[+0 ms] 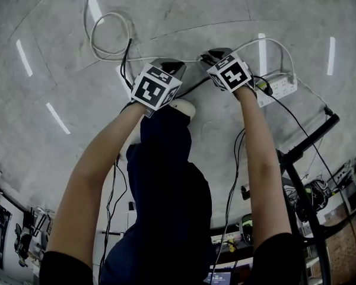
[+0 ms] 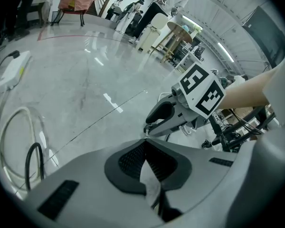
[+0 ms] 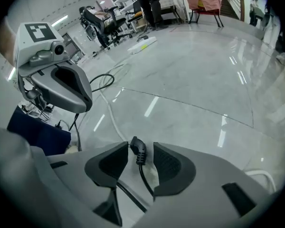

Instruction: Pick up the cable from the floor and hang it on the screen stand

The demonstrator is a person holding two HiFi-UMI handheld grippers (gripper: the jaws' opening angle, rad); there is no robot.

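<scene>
Black cable [image 3: 143, 175] is seen between the jaws of the right gripper [image 3: 140, 147], which are set narrowly apart, with a gap left on either side of the plug [image 3: 137, 151]. The left gripper [image 2: 145, 144] is closed tip to tip, just beside it, low over the grey floor [image 3: 190, 89].

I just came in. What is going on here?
A person holds two grippers over the floor. The left gripper has its jaws together, apparently on the black cable. The right gripper is open, with the cable's plug between its jaws, not clamped. The cable is not yet on the black stand.
</scene>
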